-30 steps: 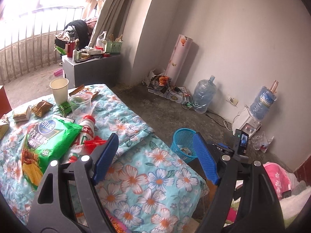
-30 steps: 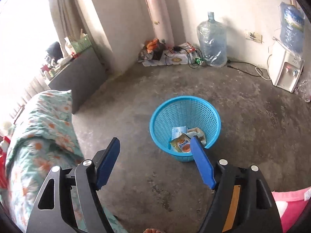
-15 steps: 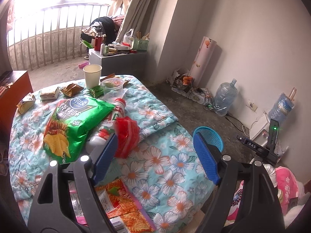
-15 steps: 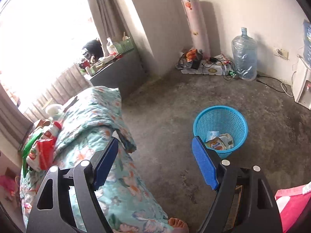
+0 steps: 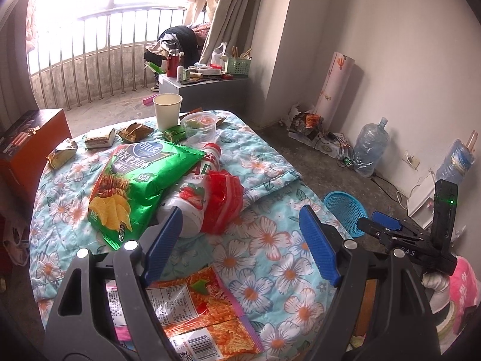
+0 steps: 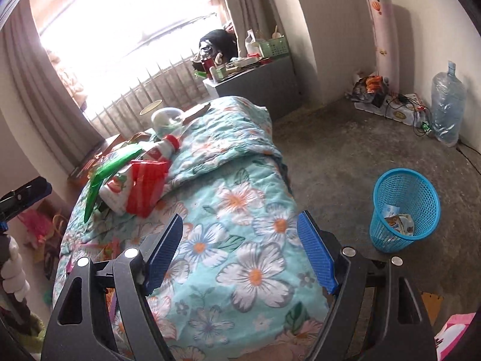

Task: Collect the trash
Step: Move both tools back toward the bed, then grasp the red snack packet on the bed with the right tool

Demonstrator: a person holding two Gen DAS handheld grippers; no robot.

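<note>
Trash lies on a floral quilt (image 5: pixel 270 234): a green chip bag (image 5: pixel 135 180), a strawberry drink bottle (image 5: pixel 192 201), a red wrapper (image 5: pixel 222 201), an orange packet (image 5: pixel 198 307), a paper cup (image 5: pixel 166 111), a clear tub (image 5: pixel 200 126) and small wrappers (image 5: pixel 99 138). My left gripper (image 5: pixel 240 249) is open and empty just above the quilt, near the bottle. My right gripper (image 6: pixel 240 252) is open and empty over the quilt's near end; it also shows in the left wrist view (image 5: pixel 387 222). The blue basket (image 6: pixel 402 207) stands on the floor to the right with a few wrappers inside.
A grey cabinet (image 5: pixel 213 90) with clutter stands beyond the bed. An orange box (image 5: pixel 27 144) sits at the left. Water jugs (image 6: pixel 448 102), a paper roll (image 6: pixel 384 39) and cables line the far wall. Bare concrete floor (image 6: pixel 345 156) lies between bed and basket.
Both grippers have pulled back and swung left from the basket toward the bed. The trash on the quilt now fills the left view. Both jaws stayed open.
</note>
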